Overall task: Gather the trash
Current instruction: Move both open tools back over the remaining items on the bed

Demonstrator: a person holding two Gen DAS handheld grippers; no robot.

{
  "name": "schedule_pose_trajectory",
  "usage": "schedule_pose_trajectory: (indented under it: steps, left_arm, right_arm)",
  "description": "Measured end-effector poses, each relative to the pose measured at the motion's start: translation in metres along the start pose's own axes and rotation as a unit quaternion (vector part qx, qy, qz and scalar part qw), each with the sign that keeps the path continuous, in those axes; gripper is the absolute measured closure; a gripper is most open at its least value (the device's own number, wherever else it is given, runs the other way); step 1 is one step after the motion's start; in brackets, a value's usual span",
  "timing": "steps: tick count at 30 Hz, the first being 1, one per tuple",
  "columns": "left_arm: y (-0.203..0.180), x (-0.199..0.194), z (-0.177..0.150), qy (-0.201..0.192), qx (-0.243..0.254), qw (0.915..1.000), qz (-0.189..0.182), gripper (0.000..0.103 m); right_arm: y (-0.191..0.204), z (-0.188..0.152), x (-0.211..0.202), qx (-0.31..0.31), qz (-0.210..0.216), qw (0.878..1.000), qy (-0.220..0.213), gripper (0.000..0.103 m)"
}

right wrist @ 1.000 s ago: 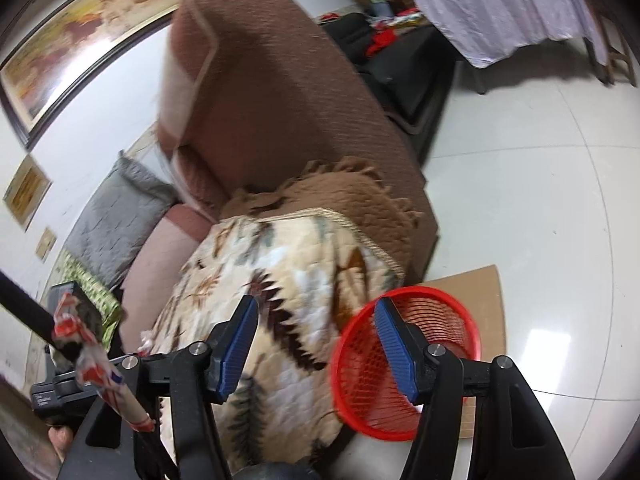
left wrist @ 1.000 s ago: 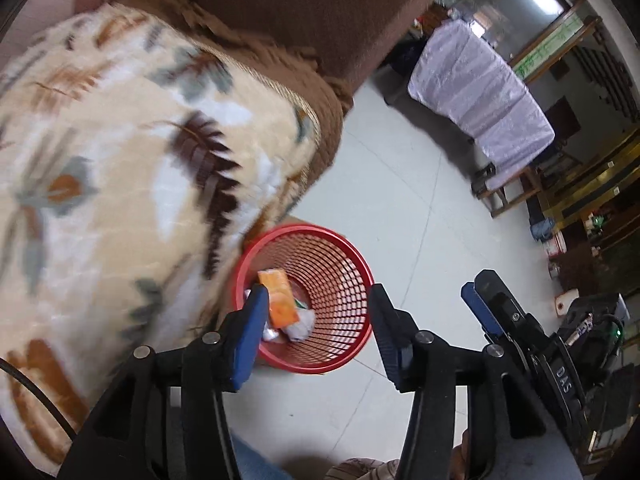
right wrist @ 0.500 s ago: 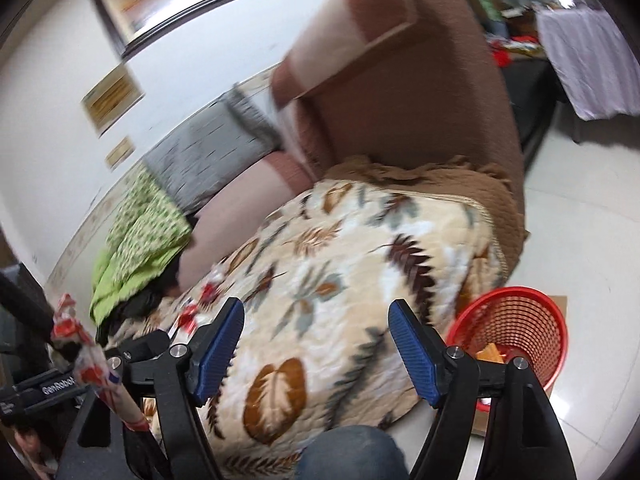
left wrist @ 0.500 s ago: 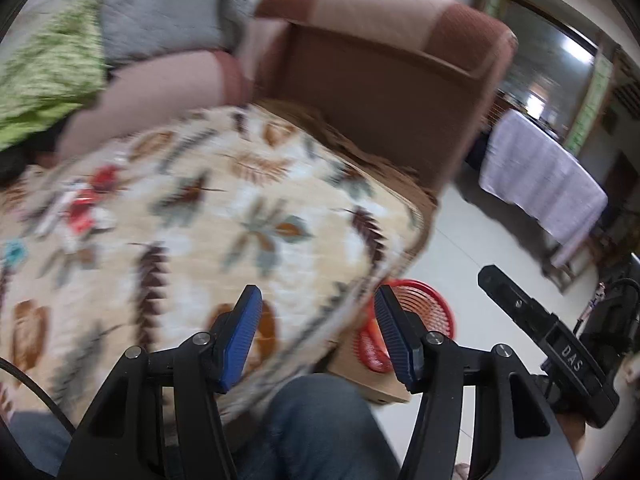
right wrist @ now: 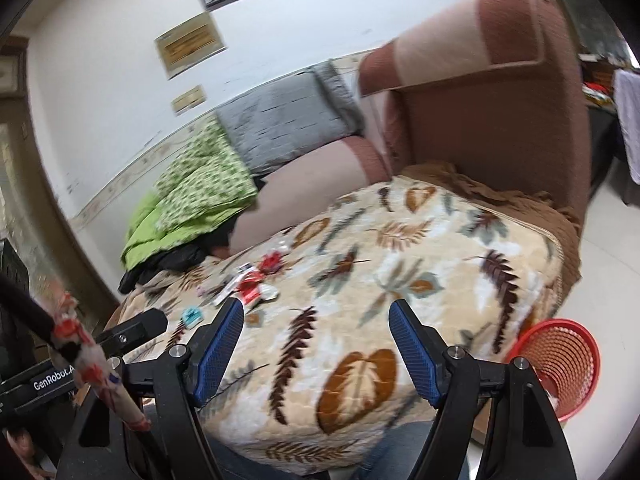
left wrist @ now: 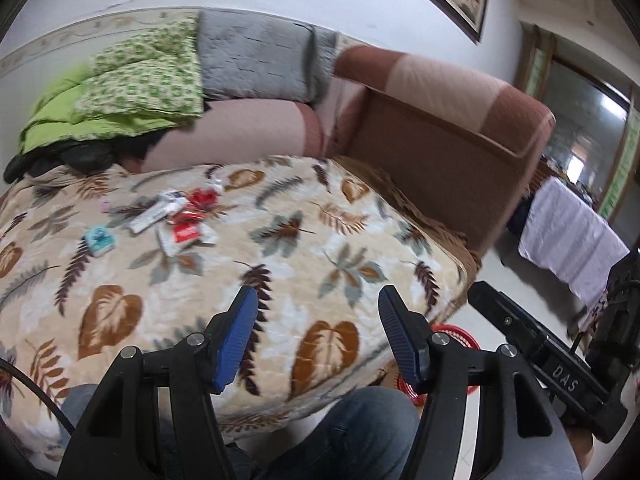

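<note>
Hovering with ribbed blue pads spread apart and empty, the left tool [left wrist: 314, 334] and right tool [right wrist: 316, 350] face a plush leaf-print blanket [left wrist: 280, 248] – crinkled wrappers [left wrist: 180, 220] lie blurred mid-blanket; the red mesh basket [right wrist: 560, 360] sits floor-level, partly hidden.

We get two fisheye wrist views, each looking forward between its own blue-padded fingers. Left wrist view sits low over the beige leaf-print blanket [left wrist: 280, 240], close, facing the white wall and brown armchair arm [left wrist: 448, 120]. Right wrist view is just beside it, aimed the same way, a bit further right. Both share the blanket, the scattered red-and-white wrappers [left wrist: 180, 220] [right wrist: 252, 284], the green floral quilt [left wrist: 132, 84] [right wrist: 192, 196] and the red mesh plastic basket [left wrist: 456, 340] [right wrist: 560, 364].
</note>
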State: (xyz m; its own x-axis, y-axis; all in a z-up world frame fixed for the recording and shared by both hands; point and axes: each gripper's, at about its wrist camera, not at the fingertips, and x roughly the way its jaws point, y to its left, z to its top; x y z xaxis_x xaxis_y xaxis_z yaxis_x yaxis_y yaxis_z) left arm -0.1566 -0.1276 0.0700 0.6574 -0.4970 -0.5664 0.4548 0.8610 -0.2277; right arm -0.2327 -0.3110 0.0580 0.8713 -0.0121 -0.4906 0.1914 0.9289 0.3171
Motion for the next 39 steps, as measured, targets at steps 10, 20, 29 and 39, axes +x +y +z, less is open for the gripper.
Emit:
schedule_pose_trajectory:
  steps: [10,20,29,39]
  left_arm:
    - [0.046,-0.017,0.003,-0.022,-0.039,0.9986,0.028,0.041]
    - [0.071,-0.010,0.002,-0.022,-0.060,0.9966,0.052,0.041]
    - [0.082,0.005,0.002,-0.012,-0.067,0.9956,0.064,0.041]
    - [0.130,0.032,0.006,0.011,-0.139,0.9868,0.082,0.040]
  right_arm:
    - [0.044,-0.004,0.031,-0.021,0.041,0.999,0.020,0.023]
    - [0.061,-0.005,0.055,-0.034,0.055,0.997,0.036,0.023]
    - [0.063,-0.005,0.076,-0.035,0.059,0.997,0.046,0.023]
    - [0.068,-0.007,0.133,-0.043,0.093,0.991,0.083,0.023]
